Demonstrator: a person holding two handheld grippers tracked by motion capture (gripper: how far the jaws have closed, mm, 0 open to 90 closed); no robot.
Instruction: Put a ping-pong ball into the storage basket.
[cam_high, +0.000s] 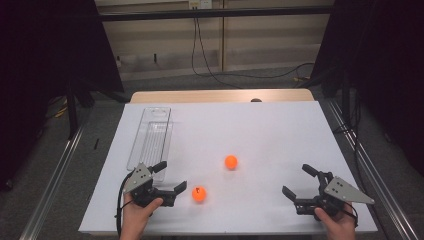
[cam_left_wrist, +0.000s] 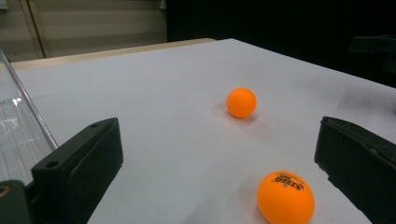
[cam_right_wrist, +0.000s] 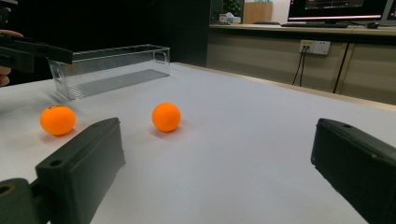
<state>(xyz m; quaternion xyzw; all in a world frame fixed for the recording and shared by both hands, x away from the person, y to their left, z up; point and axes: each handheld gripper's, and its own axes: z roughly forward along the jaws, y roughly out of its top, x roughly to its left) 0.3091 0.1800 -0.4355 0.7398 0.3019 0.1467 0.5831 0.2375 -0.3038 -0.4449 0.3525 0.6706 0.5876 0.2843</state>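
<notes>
Two orange balls lie on the white table (cam_high: 260, 130). The near ball (cam_high: 199, 194) (cam_left_wrist: 285, 197) (cam_right_wrist: 57, 120), with small print on top, rests just right of my left gripper (cam_high: 170, 176), whose jaws stand open. The far ball (cam_high: 231, 161) (cam_left_wrist: 241, 102) (cam_right_wrist: 166, 116) sits near the table's middle. A clear plastic box (cam_high: 151, 136) (cam_right_wrist: 109, 69) lies at the left, its wall (cam_left_wrist: 18, 126) close beside my left gripper. My right gripper (cam_high: 299, 180) is open and empty at the front right, facing the balls.
A wooden strip (cam_high: 220, 95) runs along the table's far edge. Cables (cam_high: 210, 70) lie on the floor behind it. Dark curtains (cam_high: 45, 60) hang at both sides. A monitor (cam_right_wrist: 336, 9) stands on a bench in the right gripper view.
</notes>
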